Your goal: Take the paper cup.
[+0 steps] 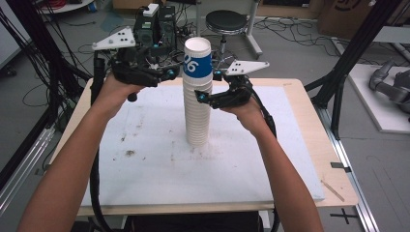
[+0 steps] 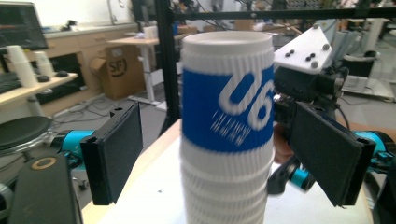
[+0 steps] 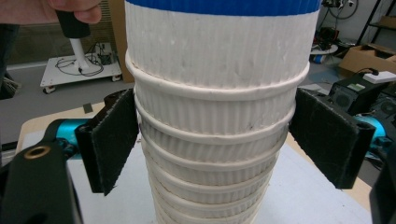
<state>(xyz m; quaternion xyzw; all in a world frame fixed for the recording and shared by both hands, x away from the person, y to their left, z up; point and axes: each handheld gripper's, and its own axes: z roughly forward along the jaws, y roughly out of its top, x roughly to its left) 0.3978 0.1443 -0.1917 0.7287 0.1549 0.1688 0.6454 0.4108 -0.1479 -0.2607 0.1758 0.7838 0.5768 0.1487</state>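
High view: a stack (image 1: pixel 197 113) of ribbed white paper cups stands upright on the white board (image 1: pixel 145 159) that covers the pale wood worktop (image 1: pixel 319 125), near the board's middle and toward its far half. Long axis vertical, mouths up. Top cup (image 1: pixel 197 62) carries a blue band with large white figures that read "06"; rim round, inside plain white. Left tool (image 1: pixel 175 73) is level with the blue band, at the cup's left side. Right tool (image 1: pixel 203 96) sits lower, at the plain cups just under the top one. Each tool is black with teal fittings and a grey three-cornered plate on top. Board surface is scuffed, with brown specks.

Left gripper view: top cup (image 2: pixel 227 100) between two flat black pads (image 2: pixel 116 151), foam-like in texture. Jaws apart; a gap shows on the left side, and the right pad is near the cup wall, contact not clear. Print is blurred: "06" over smaller white lettering I cannot read. Right tool (image 2: pixel 308 112) shows behind the cup.

Right gripper view: stack (image 3: pixel 215 140) seen close, fine vertical ribbing, rolled rims nested one under another, tapering downward. Jaws apart; both pads (image 3: pixel 112 140) lie just beside the cup walls, apparently not pressing.
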